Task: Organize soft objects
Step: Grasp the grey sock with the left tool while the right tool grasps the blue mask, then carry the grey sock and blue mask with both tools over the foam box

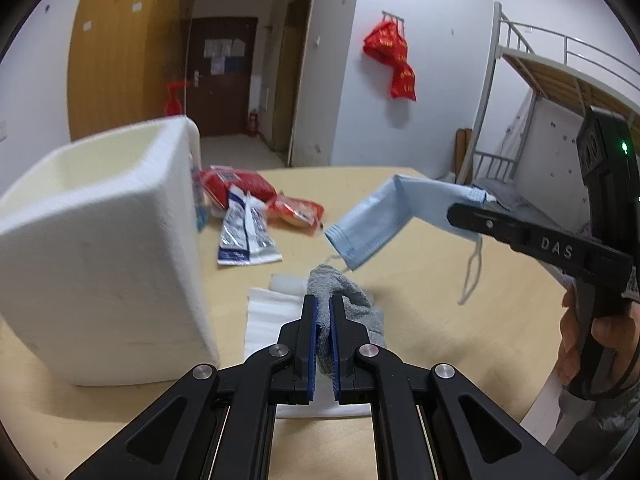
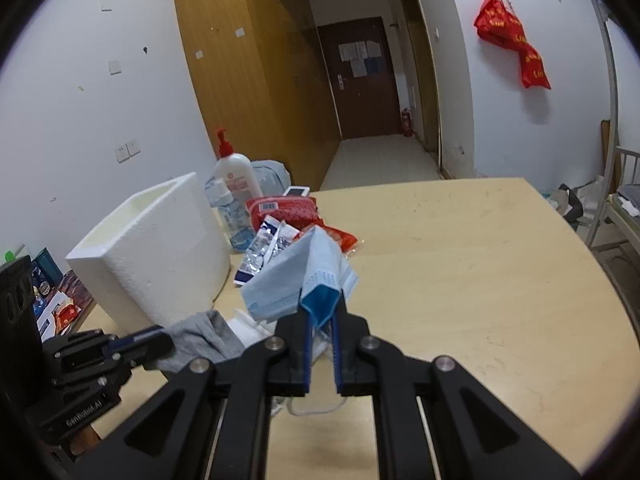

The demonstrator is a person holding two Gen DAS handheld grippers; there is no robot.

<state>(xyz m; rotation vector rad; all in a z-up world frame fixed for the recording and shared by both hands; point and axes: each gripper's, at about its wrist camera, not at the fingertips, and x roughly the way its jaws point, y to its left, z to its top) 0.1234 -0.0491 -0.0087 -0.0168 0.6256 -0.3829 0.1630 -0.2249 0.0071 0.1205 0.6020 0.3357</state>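
Worktop [image 2: 480, 264]: pale wood; the soft things and the clutter are carried on it, with the far right part left bare.
Box [image 1: 100, 248]: white foam, open at the top, stood upright at the left of the worktop; judged to be the bin meant for the soft things, since both loads are held near it.
Packets [image 1: 248, 216]: red and silver wrappers are left lying behind the box, beside two bottles [image 2: 236, 184]; they are not touched.
Foam sheet [image 1: 268, 312]: a white sheet is laid flat on the worktop under the sock.
Mask [image 1: 380, 216]: pale blue, pinched at one edge and held clear of the worktop, so the body hangs down and an ear loop dangles free.
Sock [image 1: 348, 292]: grey, gripped at one part and raised over the foam sheet, the rest drooping.
Left gripper [image 1: 324, 312]: fingers drawn narrow, clamped on the sock.
Right gripper [image 2: 322, 312]: fingers drawn narrow, clamped on the mask's folded edge.
Next step, as judged: both loads are to be carried over the box's open top and released.
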